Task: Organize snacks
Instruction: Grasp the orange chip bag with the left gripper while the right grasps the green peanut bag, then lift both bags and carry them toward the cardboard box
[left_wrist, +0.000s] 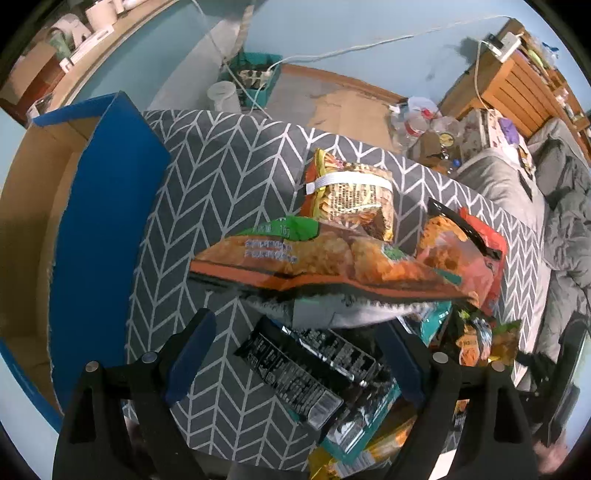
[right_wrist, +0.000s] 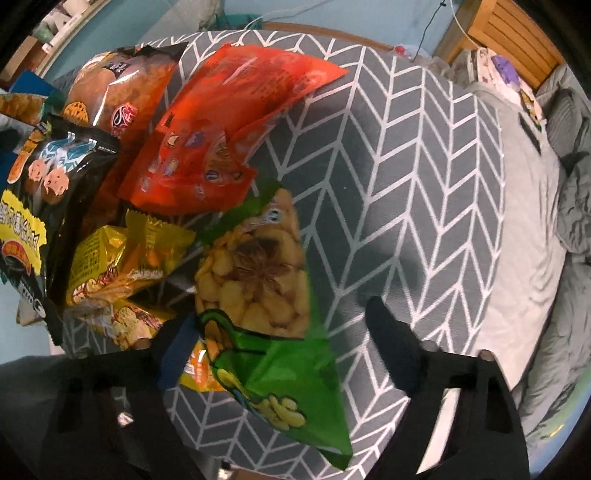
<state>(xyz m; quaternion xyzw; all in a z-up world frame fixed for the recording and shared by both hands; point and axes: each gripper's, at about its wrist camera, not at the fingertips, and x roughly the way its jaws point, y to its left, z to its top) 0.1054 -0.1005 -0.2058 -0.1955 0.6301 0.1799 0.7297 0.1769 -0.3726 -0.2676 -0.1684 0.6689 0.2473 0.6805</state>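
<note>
The right tool (right_wrist: 280, 332) hangs over the green bag of broad beans (right_wrist: 266, 306), its jaws apart and straddling the bag's middle: the blue-padded finger sits against the bag's left edge, while the other finger stands clear on the bag's right, over bare cloth. Nothing is pinched yet as far as the view shows. The bag lies flat on the grey herringbone-patterned counter (right_wrist: 406, 184), at the right edge of the snack heap. Just beyond it, further from the tool, lies a red packet (right_wrist: 221, 122); to its left are a yellow packet (right_wrist: 122, 266) and a black bag (right_wrist: 44, 192).

The left tool (left_wrist: 295, 354) is also open, its two blue pads spread either side of a black packet with white print (left_wrist: 306, 369) that lies under them, apparently untouched. Beyond that packet an orange chip bag (left_wrist: 314, 258) puffs up, and further still sits a packet of noodles (left_wrist: 351, 192). To the left of the orange chip bag stands an open blue cardboard box (left_wrist: 99, 221), probably where the snacks go.

The green bag looks light, air-cushioned and slick, its contents brittle. I would pinch a flat sealed edge or a fold of film rather than the filled belly, and squeeze gently, since glossy film may slide out.
</note>
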